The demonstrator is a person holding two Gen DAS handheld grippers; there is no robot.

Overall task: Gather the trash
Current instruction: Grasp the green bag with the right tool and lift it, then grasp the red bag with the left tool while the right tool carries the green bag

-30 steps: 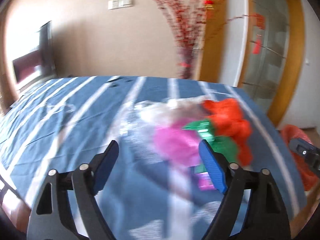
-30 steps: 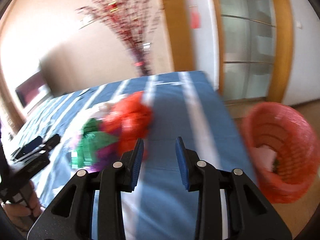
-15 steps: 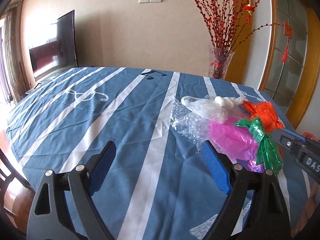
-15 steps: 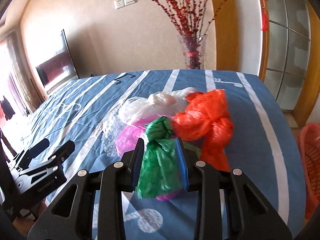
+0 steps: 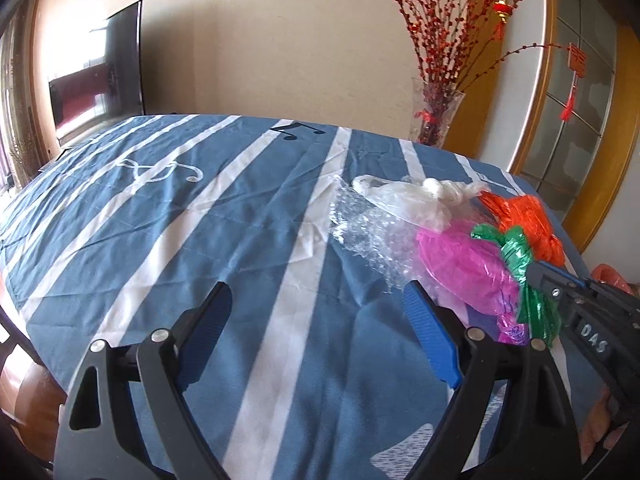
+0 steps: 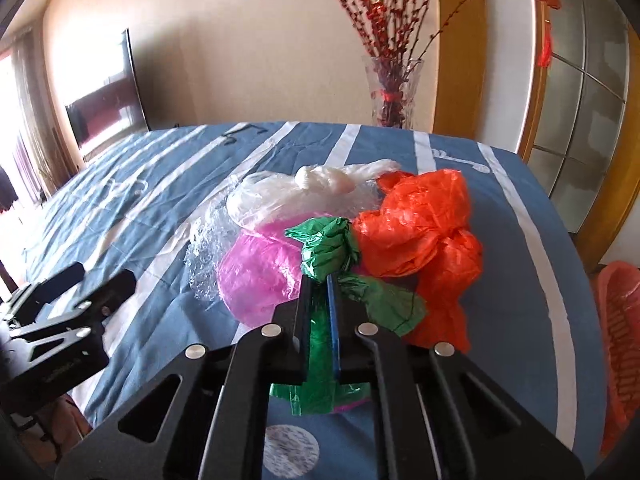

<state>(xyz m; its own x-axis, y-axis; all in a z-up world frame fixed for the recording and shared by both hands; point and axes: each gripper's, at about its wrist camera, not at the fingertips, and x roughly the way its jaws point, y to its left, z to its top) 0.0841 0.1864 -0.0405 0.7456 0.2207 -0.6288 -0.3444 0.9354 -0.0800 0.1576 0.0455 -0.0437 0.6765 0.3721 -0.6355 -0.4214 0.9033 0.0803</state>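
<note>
Right gripper (image 6: pixel 319 280) just clamped shut on green plastic bag (image 6: pixel 328 246); "DAS" lettered on its side. Left gripper (image 5: pixel 318 316) spread wide, empty, over blue striped bench (image 5: pixel 200 240).

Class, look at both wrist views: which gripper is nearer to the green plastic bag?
Right. The right gripper has just closed on the green plastic bag, pinching it below its knot. The left gripper stands open over bare tablecloth, apart from the bag.
</note>
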